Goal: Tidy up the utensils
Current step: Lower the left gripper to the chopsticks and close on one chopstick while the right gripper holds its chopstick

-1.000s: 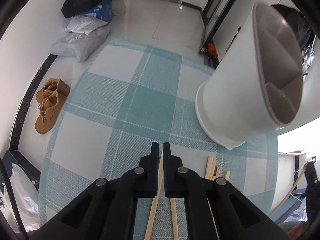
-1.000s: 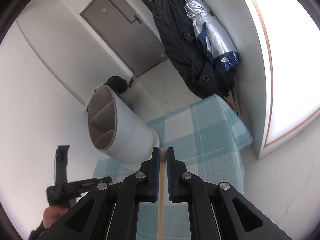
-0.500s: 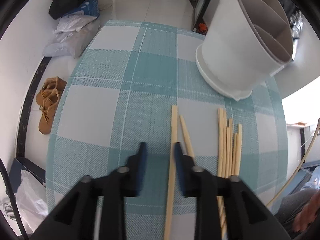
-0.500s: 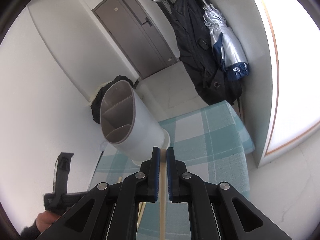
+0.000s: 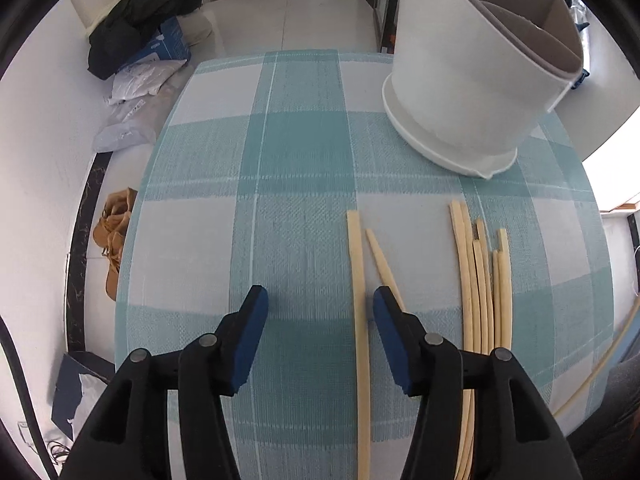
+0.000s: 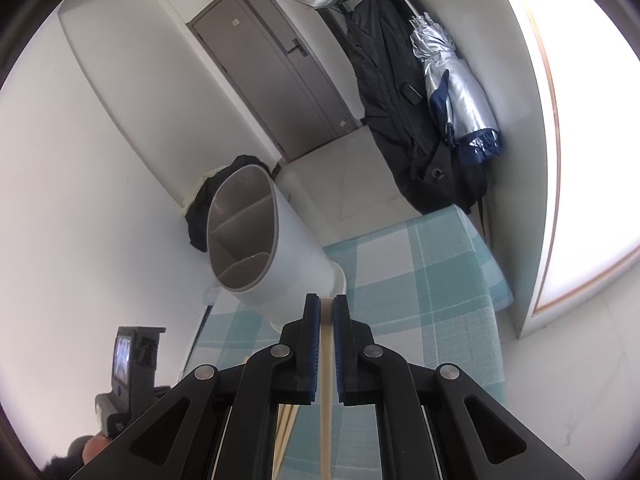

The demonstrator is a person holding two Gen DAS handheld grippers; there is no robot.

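The left gripper [image 5: 320, 300] points down at the checked cloth [image 5: 296, 152], and its jaws have just been opening; they stand apart with one chopstick [image 5: 357, 280] lying on the cloth between them, untouched by either pad. A second stick [image 5: 381, 262] lies just right of it, angled toward it, and a bundle [image 5: 482, 288] of sticks lies farther right. The white holder [image 5: 460, 80] stands at the far right of the cloth, its divided compartments showing. The right gripper [image 6: 327, 304] is clenched on one chopstick [image 6: 325, 420], held above the cloth near the holder [image 6: 256, 240].
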